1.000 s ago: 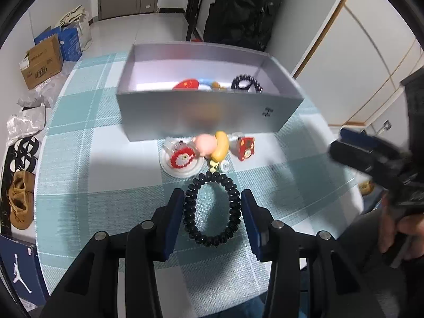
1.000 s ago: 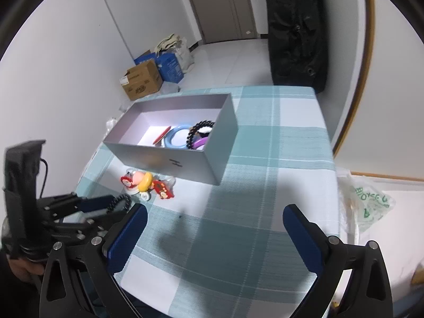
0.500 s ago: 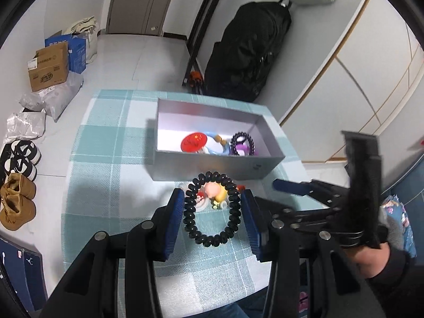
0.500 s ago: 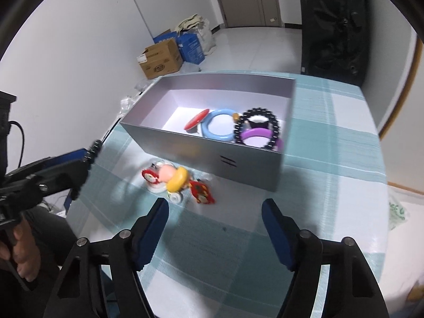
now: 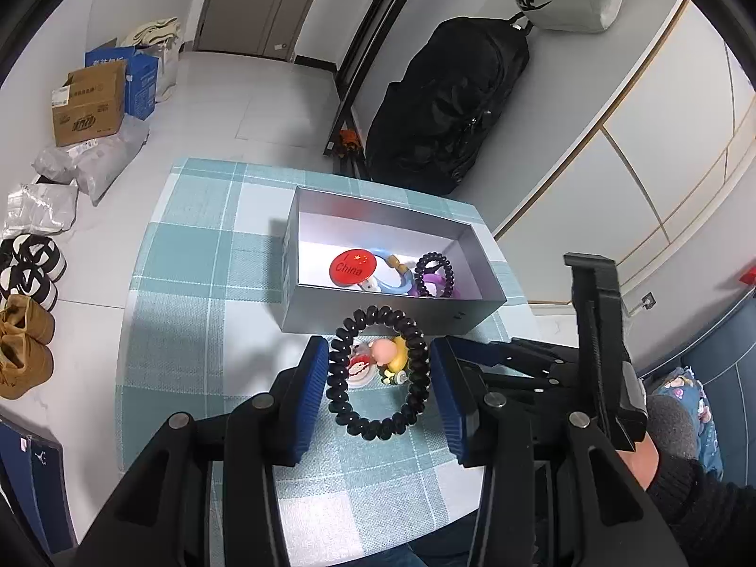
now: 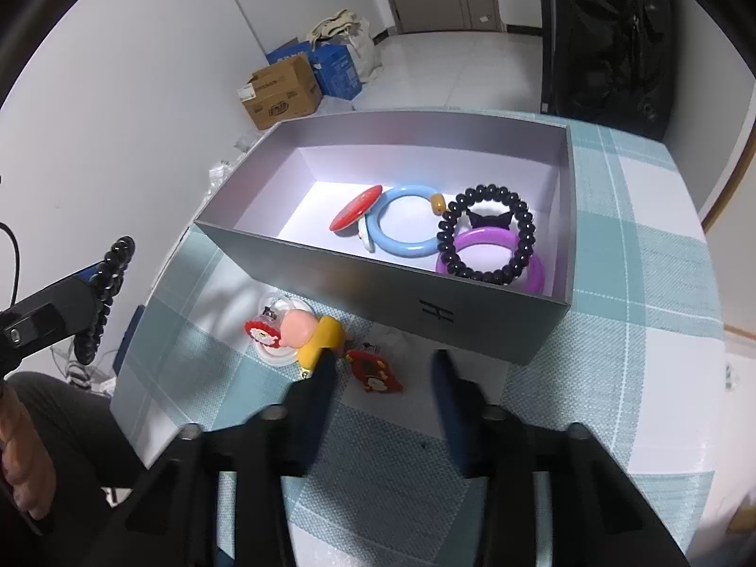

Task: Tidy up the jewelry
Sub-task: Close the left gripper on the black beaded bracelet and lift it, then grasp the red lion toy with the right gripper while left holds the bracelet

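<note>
My left gripper (image 5: 378, 354) is shut on a black bead bracelet (image 5: 378, 427) and holds it in the air in front of the grey box (image 5: 392, 304). Seen from the right wrist, that bracelet (image 6: 109, 274) hangs at the far left. The box (image 6: 378, 290) holds a red badge (image 6: 355, 208), a blue ring (image 6: 401, 248), a purple ring (image 6: 491, 238) and another black bead bracelet (image 6: 519, 217). My right gripper (image 6: 383, 368) points down at the table, its jaws closing either side of a red charm (image 6: 373, 371), pads apart from it.
A pink-and-yellow figure (image 6: 307, 330) and a red-and-white round charm (image 6: 264, 333) lie left of the red charm, by the box's front wall. The checked tablecloth (image 6: 638, 283) ends close behind the box. Cardboard boxes (image 5: 87, 106), shoes and a black bag (image 5: 449, 104) are on the floor.
The left gripper has lifted the bracelet off the table and drawn back from the box. The right gripper has moved in over the trinkets and its jaws have narrowed from wide apart.
</note>
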A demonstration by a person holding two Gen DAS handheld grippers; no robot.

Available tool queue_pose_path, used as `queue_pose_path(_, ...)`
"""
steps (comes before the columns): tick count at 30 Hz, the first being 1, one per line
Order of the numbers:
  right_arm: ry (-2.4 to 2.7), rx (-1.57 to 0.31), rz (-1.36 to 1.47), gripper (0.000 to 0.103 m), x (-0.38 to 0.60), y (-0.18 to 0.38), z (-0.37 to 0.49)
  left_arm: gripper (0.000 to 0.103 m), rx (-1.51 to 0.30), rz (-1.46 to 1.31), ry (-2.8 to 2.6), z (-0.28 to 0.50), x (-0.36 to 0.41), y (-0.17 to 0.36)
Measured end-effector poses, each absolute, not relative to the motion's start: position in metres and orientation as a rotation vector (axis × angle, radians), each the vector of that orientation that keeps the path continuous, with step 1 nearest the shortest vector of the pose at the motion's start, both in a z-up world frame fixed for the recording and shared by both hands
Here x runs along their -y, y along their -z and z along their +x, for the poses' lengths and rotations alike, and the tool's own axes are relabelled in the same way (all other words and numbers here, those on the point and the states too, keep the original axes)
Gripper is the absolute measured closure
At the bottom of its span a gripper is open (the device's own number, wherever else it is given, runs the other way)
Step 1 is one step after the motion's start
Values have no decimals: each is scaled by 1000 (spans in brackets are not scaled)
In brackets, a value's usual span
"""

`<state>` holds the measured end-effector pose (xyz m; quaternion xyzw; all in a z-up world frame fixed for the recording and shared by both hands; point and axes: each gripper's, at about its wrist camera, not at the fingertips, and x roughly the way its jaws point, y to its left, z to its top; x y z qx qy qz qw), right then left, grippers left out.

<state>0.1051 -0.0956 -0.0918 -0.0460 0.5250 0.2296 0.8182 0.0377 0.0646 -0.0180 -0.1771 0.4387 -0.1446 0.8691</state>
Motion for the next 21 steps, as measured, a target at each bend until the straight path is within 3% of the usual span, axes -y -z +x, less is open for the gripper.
queue_pose_path(4, -494, -1129, -90, 86, 93, 94, 109, 65, -920, -380, 309, 39, -65, 18)
queue_pose_path(21, -558, -1076, -85, 86, 97, 72, 93, 65, -908, -376, 291, 39, -62, 16)
